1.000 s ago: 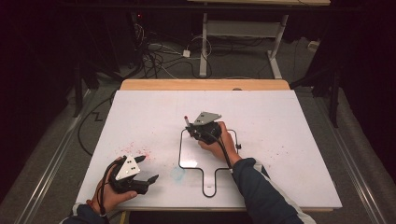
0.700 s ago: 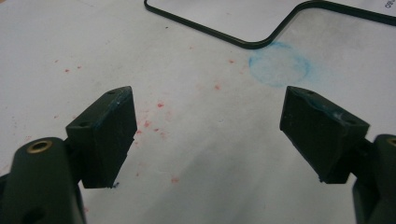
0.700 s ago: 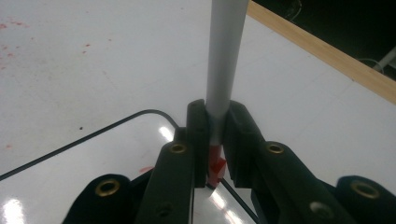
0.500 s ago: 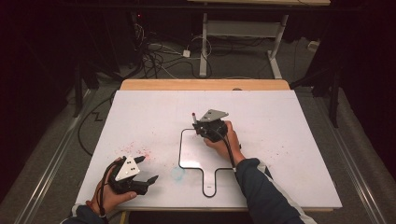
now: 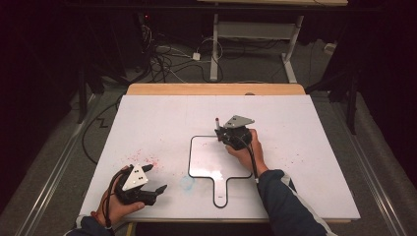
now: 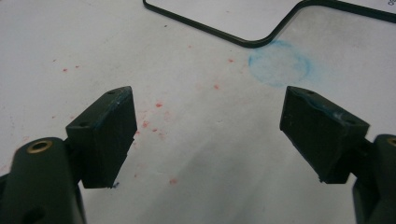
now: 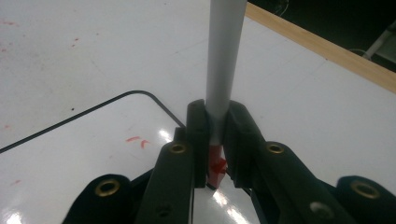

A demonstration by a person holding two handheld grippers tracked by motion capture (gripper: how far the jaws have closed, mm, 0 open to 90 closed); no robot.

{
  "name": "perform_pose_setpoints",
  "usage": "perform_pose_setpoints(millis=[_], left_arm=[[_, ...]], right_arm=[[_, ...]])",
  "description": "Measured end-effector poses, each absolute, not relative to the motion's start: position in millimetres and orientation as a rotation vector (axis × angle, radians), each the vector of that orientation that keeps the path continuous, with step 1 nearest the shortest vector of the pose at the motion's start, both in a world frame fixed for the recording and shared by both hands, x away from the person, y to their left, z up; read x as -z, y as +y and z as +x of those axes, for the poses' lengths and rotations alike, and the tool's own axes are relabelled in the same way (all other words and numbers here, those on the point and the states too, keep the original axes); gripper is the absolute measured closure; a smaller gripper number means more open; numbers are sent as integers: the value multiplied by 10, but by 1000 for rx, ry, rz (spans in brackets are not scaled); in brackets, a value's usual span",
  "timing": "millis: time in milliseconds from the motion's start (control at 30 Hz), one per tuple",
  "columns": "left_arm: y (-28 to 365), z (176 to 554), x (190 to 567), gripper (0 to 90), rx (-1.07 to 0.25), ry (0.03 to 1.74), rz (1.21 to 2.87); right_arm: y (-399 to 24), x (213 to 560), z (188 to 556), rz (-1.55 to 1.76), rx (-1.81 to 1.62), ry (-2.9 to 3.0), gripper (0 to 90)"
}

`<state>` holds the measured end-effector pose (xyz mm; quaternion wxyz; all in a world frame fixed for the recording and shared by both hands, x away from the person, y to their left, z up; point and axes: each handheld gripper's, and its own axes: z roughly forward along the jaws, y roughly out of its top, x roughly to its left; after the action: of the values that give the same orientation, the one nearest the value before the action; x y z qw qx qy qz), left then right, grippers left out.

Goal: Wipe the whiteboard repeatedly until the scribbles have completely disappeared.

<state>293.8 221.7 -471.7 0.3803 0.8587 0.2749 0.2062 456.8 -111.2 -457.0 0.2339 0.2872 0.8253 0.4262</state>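
A white marker (image 7: 224, 60) with a red end stands clamped between the jaws of the right claw (image 5: 220, 133), rising straight up out of them, its red end low over the top edge of the small black-rimmed whiteboard (image 5: 216, 162) that lies flat just below and toward the person from this claw. Two short red strokes (image 7: 137, 140) show on the board just beside the jaws. Well apart, near the surface's (image 5: 162, 118) front left corner, the left claw (image 5: 154, 178) rests with its jaws wide apart and nothing between them, red specks (image 6: 159, 116) under them and a faint blue ring (image 6: 279, 68) just ahead by the board's rim.
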Motion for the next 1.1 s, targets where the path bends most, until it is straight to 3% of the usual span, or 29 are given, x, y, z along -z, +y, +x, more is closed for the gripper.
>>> perform_pose_setpoints(millis=[467,800,1100], left_arm=[[2263,2910,4718,176,-535,715,2189],[2241,2944,4730,176,-524,706,2197],[2270,2945,4735,176,-522,711,2192]], right_arm=[[-1398,4574,4468,789,-1159,2245,821],[-986,4583,4573,731,-1188,2288,821],[-622,4597,4421,617,-1234,2354,821]])
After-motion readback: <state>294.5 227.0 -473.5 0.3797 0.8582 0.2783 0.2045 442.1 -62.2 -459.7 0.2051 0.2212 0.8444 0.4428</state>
